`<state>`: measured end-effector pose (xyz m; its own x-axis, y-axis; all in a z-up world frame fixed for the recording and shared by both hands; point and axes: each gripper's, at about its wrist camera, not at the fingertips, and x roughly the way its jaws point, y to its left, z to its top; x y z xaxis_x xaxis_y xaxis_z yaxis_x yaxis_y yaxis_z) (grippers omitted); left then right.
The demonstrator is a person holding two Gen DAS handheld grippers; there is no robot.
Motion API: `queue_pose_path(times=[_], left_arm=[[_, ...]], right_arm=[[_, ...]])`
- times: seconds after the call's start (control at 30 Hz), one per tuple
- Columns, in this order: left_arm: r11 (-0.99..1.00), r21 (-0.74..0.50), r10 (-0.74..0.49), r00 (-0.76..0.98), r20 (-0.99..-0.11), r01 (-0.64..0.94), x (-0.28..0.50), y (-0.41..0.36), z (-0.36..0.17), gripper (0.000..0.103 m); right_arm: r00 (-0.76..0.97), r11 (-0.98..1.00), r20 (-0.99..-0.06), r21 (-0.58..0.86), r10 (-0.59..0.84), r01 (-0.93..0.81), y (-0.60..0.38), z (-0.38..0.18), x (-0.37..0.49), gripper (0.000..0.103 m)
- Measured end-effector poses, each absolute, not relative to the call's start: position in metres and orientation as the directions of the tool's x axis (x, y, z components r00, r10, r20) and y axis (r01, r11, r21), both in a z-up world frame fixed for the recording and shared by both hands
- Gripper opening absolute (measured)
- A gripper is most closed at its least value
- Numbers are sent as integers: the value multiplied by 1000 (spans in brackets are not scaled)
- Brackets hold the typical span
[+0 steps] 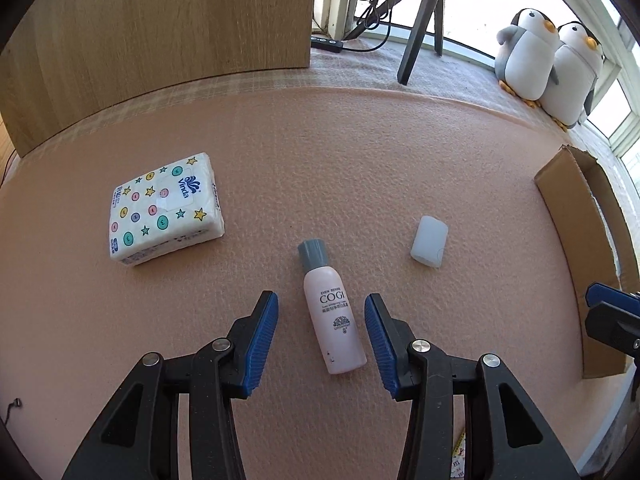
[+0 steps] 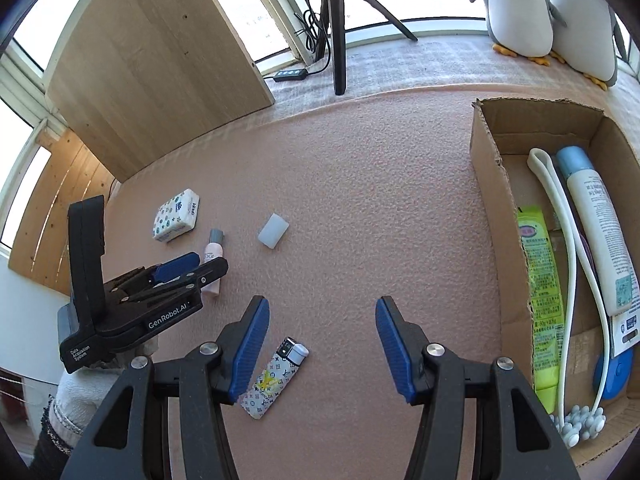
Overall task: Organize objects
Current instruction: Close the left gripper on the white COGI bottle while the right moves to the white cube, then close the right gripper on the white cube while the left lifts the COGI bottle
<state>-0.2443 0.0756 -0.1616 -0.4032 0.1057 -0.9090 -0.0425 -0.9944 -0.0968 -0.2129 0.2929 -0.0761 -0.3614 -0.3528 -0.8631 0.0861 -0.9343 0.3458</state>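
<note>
The left gripper [image 1: 321, 318] stood wide open, its blue pads either side of the pink bottle [image 1: 333, 316] lying flat on the mat [image 1: 360, 152], not touching it. The tissue pack [image 1: 164, 209] lay at ten o'clock from the bottle, the white block [image 1: 429, 242] at two. The right gripper [image 2: 320, 326] also gaped wide, empty, a patterned lighter [image 2: 276, 378] just below it, the cardboard box [image 2: 486, 168] at three o'clock.

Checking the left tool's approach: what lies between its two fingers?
In the left wrist view the pink bottle lies on the mat between the open left tool's fingers, neither pad touching it.
</note>
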Motion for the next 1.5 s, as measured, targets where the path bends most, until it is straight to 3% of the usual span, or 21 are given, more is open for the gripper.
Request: queue_pose_path(times=[0.27, 0.6, 0.97, 1.23, 1.5], left_arm=[[-996, -91, 91, -402, -911, -19, -247, 73, -167, 47], [-992, -124, 109, -406, -907, 11, -245, 58, -166, 22], [-986, -162, 137, -413, -900, 26, -240, 40, -167, 22], [-984, -175, 141, -420, -897, 43, -234, 35, -167, 22], [-983, -178, 144, -423, -894, 43, -228, 38, -163, 22]], right_arm=[[-319, -934, -878, 345, -358, 98, 267, -93, -247, 52], [-230, -914, -887, 405, -400, 29, 239, -125, -284, 52], [-240, -962, -932, 261, -271, 77, 211, -131, -297, 51], [-287, -980, -949, 82, -132, 181, 189, -134, -291, 30], [-311, -972, -942, 56, -128, 230, 191, -132, -285, 22]])
